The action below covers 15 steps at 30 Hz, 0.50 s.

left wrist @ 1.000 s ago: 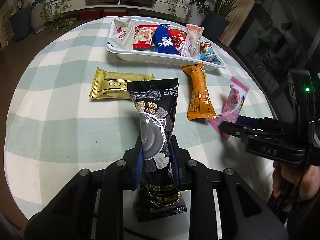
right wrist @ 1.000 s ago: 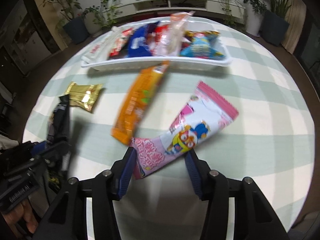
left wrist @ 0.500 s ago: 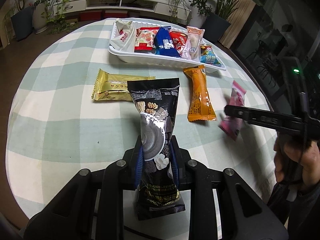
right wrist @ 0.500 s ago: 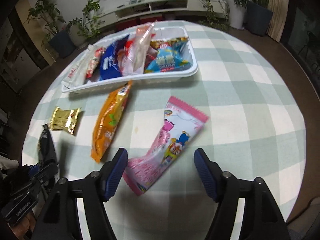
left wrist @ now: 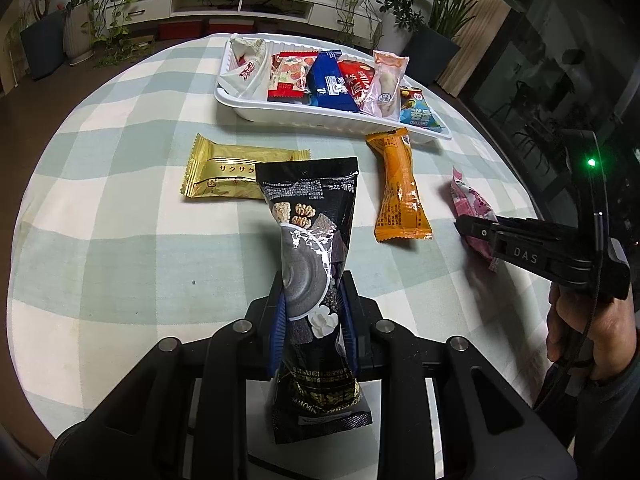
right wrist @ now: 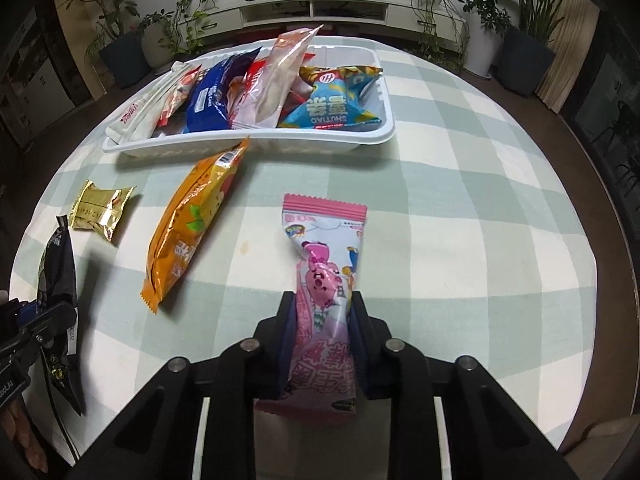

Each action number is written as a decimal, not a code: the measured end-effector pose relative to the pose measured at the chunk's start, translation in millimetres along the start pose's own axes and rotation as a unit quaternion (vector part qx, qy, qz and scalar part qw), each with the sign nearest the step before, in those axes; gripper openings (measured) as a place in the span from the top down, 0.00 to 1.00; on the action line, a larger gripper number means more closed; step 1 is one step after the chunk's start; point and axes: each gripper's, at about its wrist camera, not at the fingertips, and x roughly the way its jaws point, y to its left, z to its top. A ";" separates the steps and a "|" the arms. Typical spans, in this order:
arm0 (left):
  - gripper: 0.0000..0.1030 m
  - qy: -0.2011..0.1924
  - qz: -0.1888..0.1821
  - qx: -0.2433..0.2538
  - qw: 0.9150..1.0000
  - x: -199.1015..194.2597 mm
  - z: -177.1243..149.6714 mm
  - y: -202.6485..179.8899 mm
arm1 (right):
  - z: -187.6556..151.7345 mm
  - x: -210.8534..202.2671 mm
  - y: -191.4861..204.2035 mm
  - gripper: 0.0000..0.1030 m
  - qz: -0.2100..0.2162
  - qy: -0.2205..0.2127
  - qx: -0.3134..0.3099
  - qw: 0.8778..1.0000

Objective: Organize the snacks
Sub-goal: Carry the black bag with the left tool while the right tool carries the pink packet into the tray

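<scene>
While my right fingers [right wrist: 322, 316] are closing on the pink pack's [right wrist: 324, 264] near end, left fingers [left wrist: 312, 316] hold the black pack [left wrist: 310, 240]; both light, crinkly, slippery.

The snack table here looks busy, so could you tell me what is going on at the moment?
A person is sorting snacks with a handheld gripper in each hand. The left gripper is shut on a black snack packet. The right gripper's jaws are closing on a pink snack packet, which sits between them. The white tray already holds several packets, while an orange packet and a gold packet lie on the checked tablecloth.
</scene>
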 end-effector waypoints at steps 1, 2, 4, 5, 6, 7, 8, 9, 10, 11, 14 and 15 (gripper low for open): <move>0.79 -0.001 -0.001 0.000 1.000 -0.5 0.3 0.0 | -1.5 -1.5 -1.2 0.77 0.003 -0.003 0.003 1.000; 0.79 -0.002 -0.001 -0.001 1.000 -1.1 0.6 0.2 | -3.2 -3.8 -2.5 0.78 0.006 -0.007 0.007 1.000; 0.79 -0.005 -0.004 -0.003 1.000 -3.8 2.1 0.2 | -4.8 -10.8 -6.0 0.81 0.013 -0.018 0.015 1.000; 0.79 -0.007 -0.005 -0.004 1.000 -6.2 2.9 0.4 | -5.0 -14.9 -8.4 0.81 0.016 -0.024 0.019 0.999; 0.79 -0.010 -0.006 -0.004 1.000 -8.4 4.5 0.2 | -4.2 -20.4 -12.0 0.82 0.020 -0.033 0.025 0.999; 0.79 -0.013 -0.007 -0.004 1.000 -10.9 5.7 0.0 | -3.5 -25.5 -15.7 0.82 0.023 -0.040 0.031 0.998; 0.79 -0.016 -0.009 -0.005 1.000 -13.9 7.7 -0.1 | -2.1 -30.7 -19.7 0.82 0.027 -0.046 0.037 0.998; 0.79 -0.019 -0.011 -0.006 1.000 -17.1 9.1 0.2 | -0.4 -35.1 -23.4 0.82 0.032 -0.052 0.042 0.997; 0.79 -0.023 -0.014 -0.007 1.000 -20.1 11.9 0.3 | 1.8 -40.8 -29.0 0.82 0.040 -0.059 0.051 0.996; 0.79 -0.025 -0.015 -0.007 1.000 -22.6 13.9 0.6 | 3.5 -44.7 -32.9 0.82 0.046 -0.064 0.058 0.995; 0.79 -0.034 -0.020 -0.011 0.999 -30.9 22.8 3.0 | 10.7 -59.1 -45.3 0.82 0.055 -0.082 0.074 0.992; 0.79 -0.038 -0.021 -0.012 0.999 -33.6 26.6 3.9 | 13.8 -63.9 -50.2 0.82 0.057 -0.089 0.079 0.991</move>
